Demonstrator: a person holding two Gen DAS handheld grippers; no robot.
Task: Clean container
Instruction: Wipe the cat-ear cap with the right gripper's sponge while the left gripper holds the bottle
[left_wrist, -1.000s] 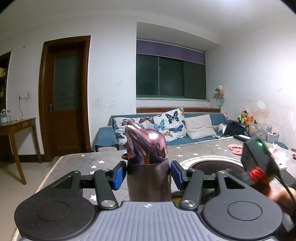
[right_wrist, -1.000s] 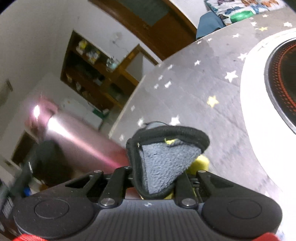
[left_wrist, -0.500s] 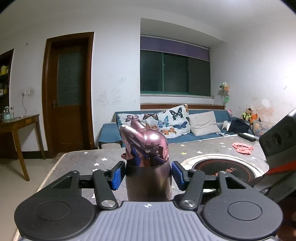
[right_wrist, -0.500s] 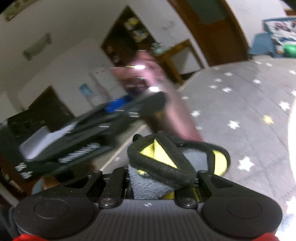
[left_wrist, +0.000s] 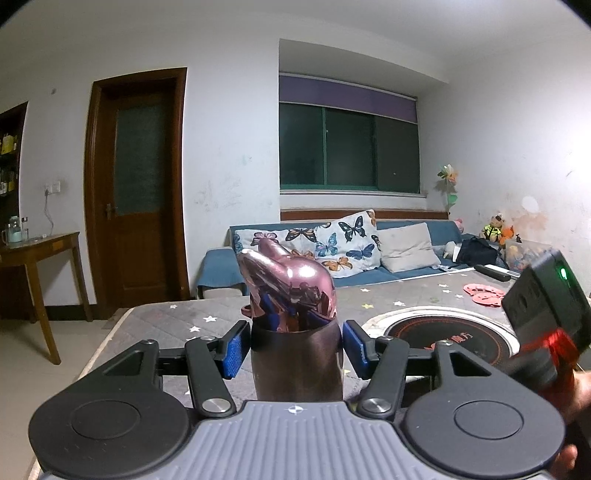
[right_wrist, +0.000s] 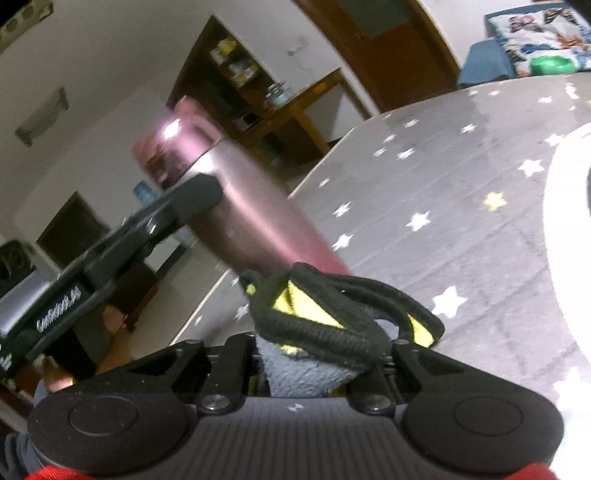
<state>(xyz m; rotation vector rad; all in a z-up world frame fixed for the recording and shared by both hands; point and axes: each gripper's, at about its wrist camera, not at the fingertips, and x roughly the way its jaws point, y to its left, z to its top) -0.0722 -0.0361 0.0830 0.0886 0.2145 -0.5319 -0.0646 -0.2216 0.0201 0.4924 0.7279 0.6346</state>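
Observation:
A shiny pink metal bottle (left_wrist: 295, 332) with a domed lid stands upright between the blue pads of my left gripper (left_wrist: 295, 347), which is shut on its body. In the right wrist view the same bottle (right_wrist: 243, 210) leans across the frame with the left gripper's black finger (right_wrist: 173, 214) against it. My right gripper (right_wrist: 321, 347) is shut on a folded grey and yellow cloth with black trim (right_wrist: 332, 332), which sits against the bottle's lower side. The right gripper's body (left_wrist: 543, 310) shows at the right of the left wrist view.
A grey table cover with stars (left_wrist: 177, 317) lies under both grippers. A round black hotplate in a white ring (left_wrist: 443, 332) sits in the table to the right. A sofa with cushions (left_wrist: 351, 251), a door and a wooden side table (left_wrist: 33, 251) stand behind.
The right gripper with the cloth has swung along the bottle's side, down towards its lower part. The left gripper has kept its hold and shifted only slightly.

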